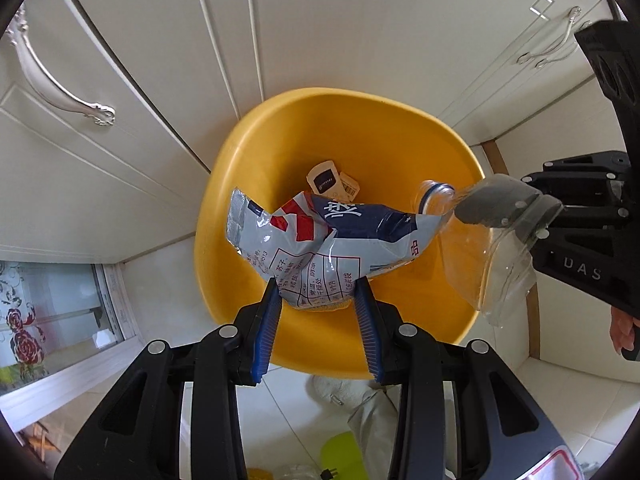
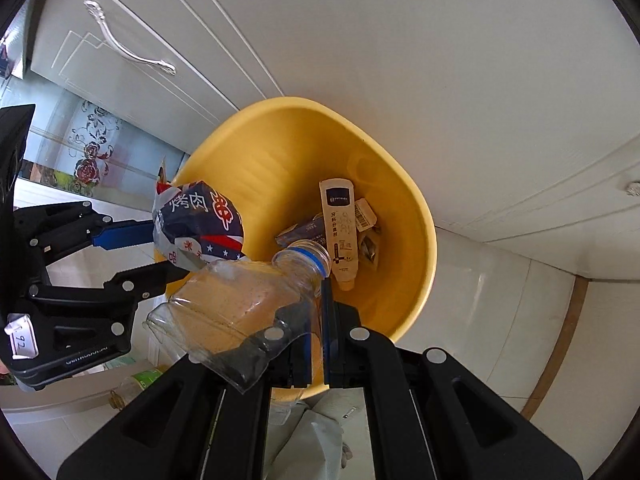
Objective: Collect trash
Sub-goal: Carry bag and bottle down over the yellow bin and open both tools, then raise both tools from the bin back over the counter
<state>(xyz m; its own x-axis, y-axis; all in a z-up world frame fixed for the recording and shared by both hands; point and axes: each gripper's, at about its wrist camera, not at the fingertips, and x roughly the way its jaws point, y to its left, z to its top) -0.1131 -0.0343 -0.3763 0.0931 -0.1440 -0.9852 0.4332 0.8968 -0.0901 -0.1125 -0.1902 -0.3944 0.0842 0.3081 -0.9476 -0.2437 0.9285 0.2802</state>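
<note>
A yellow bin (image 1: 400, 148) stands on the floor below both grippers. My left gripper (image 1: 318, 292) is shut on a crumpled blue, white and red snack bag (image 1: 320, 236), which hangs over the bin's mouth. My right gripper (image 2: 320, 292) is shut on a flattened clear plastic bottle (image 2: 240, 300) whose blue-ringed neck points into the bin (image 2: 416, 208). The bottle (image 1: 472, 264) and right gripper (image 1: 472, 206) reach in from the right in the left wrist view. At the left of the right wrist view are the left gripper (image 2: 160, 252) and bag (image 2: 200, 224). A white tube carton (image 2: 340, 232) and wrappers lie inside.
White cabinet doors with silver handles (image 1: 60, 84) rise right behind the bin. A glass door with a rose pattern (image 2: 88, 160) is to the left. Below me are a person's trouser leg and shoe (image 1: 340, 392) on pale floor tiles, and a bottle (image 2: 132, 384) stands near them.
</note>
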